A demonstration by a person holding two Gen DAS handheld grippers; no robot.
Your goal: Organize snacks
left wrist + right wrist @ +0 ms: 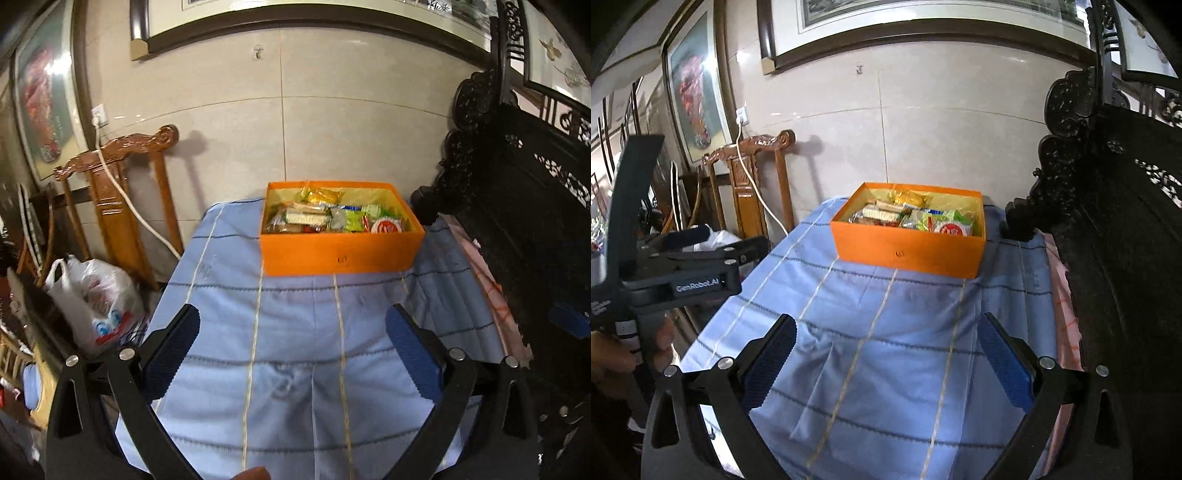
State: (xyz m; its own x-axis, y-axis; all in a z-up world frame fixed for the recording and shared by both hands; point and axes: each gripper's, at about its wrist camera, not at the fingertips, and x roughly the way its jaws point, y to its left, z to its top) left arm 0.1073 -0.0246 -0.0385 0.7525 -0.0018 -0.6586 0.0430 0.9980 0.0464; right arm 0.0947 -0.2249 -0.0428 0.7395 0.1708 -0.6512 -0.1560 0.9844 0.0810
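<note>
Here, two hand-held grippers (left (291, 328), right (886, 339)) gape empty before one orange box (340, 254).

Bare cloth (288, 332) before orange box (340, 254)

Orange box (340, 254) filled with snacks (332, 218), on blue cloth (288, 350), left tool (291, 332) spread wide, empty

Left gripper (291, 343): 2 black angular fingers faced with blue ribbed pads (413, 358), each arm joined by round silver screws (126, 353). Right gripper (886, 354): same black frame, blue textured pads (1004, 365) and silver screws (1047, 362). In the right wrist view, the left gripper's black body carries white lettering "GenRobot.AI" (697, 285).
</note>
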